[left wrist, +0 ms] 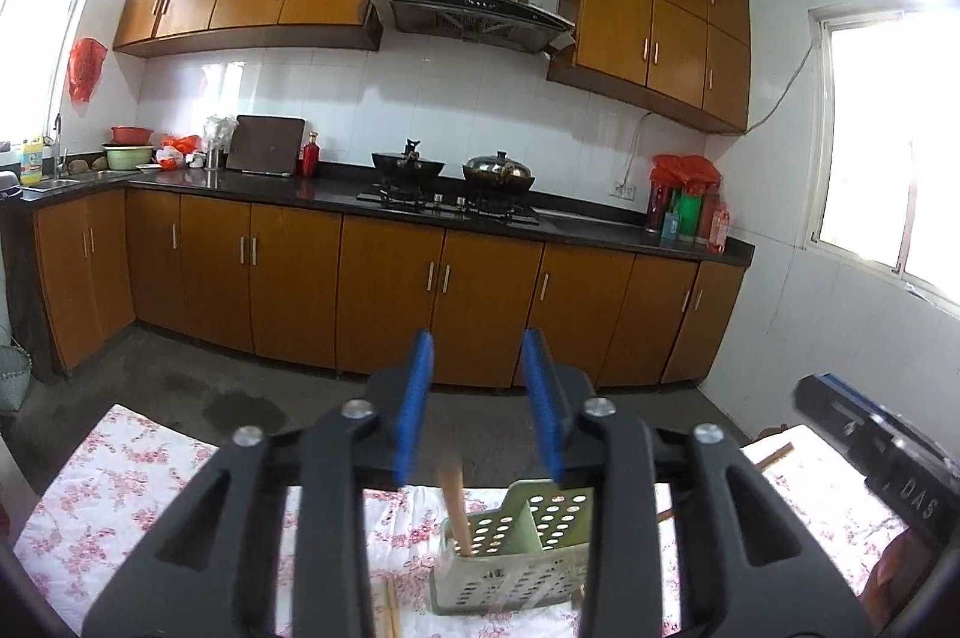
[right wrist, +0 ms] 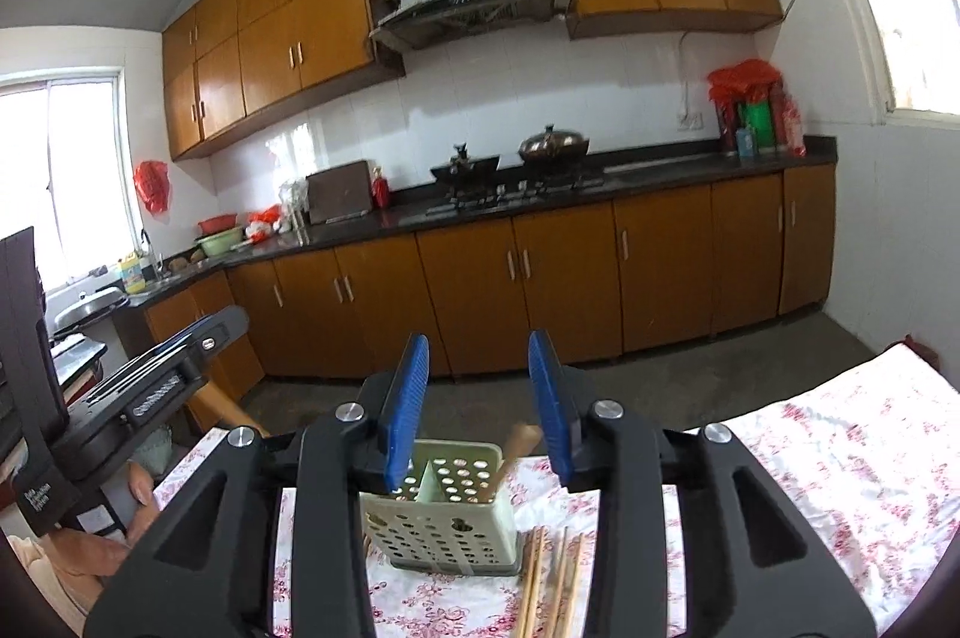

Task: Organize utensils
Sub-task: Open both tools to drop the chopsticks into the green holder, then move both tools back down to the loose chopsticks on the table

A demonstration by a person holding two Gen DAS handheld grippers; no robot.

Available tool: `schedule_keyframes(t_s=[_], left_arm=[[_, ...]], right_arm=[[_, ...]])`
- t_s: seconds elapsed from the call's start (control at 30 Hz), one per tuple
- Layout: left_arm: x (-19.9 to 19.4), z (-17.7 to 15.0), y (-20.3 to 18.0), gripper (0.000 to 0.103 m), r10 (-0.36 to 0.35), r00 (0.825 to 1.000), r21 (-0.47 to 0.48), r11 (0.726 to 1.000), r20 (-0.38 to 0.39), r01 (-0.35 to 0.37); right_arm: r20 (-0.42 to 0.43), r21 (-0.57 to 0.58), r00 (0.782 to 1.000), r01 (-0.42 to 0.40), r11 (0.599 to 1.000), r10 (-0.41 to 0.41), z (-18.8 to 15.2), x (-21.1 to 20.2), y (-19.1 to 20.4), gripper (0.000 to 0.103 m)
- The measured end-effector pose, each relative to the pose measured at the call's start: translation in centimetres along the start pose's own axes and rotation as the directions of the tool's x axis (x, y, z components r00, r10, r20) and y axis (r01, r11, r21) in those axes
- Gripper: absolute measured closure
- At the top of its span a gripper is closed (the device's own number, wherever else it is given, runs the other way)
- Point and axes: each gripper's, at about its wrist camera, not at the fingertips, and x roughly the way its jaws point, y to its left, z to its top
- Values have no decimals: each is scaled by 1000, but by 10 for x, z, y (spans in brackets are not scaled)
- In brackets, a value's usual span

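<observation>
A pale green perforated utensil holder (left wrist: 510, 566) (right wrist: 444, 524) stands on the floral tablecloth, split in two by a divider. One wooden handle (left wrist: 453, 506) (right wrist: 519, 449) sticks up out of one compartment. Several wooden chopsticks (right wrist: 549, 578) lie flat on the cloth just right of the holder in the right wrist view; the ends of a pair (left wrist: 393, 608) show left of it in the left wrist view. My left gripper (left wrist: 478, 338) hovers above and behind the holder, open, blue pads apart, nothing between them. My right gripper (right wrist: 478, 338) is likewise open and empty over the holder.
The table with its pink floral cloth (right wrist: 840, 446) (left wrist: 120, 476) ends ahead, then grey floor and brown kitchen cabinets (left wrist: 384, 278). The other gripper's black body shows at each view's side edge (left wrist: 870, 434) (right wrist: 150, 374). A person's hand (right wrist: 141, 488) is at lower left. Another chopstick (left wrist: 774, 455) lies far right.
</observation>
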Motion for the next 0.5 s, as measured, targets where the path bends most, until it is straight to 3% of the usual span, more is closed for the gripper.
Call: schedule_keyframes(t_s=[0.13, 0.2, 0.3, 0.37, 0.43, 0.5], left_arm=[[-38, 1, 17, 57, 32, 999, -21, 999, 6, -32], [-54, -8, 30, 54, 72, 997, -17, 997, -20, -72], [-68, -39, 49, 53, 138, 986, 4, 990, -93, -138], [-66, -66, 61, 53, 180, 969, 28, 984, -170, -178], [-60, -103, 74, 56, 181, 942, 29, 983, -284, -180], [-55, -132, 83, 65, 171, 912, 25, 984, -373, -174]], right_arm=[[16, 20, 999, 48, 999, -48, 0, -24, -14, 66], [-31, 30, 995, 92, 995, -91, -15, -29, -26, 66], [-184, 33, 975, 133, 991, -125, -54, -15, -42, 67], [-334, 32, 935, 137, 990, -118, -94, 3, -49, 82], [-444, 36, 891, 119, 992, -91, -129, 18, -50, 86], [-532, 22, 843, 112, 993, -83, -164, 30, -46, 86]])
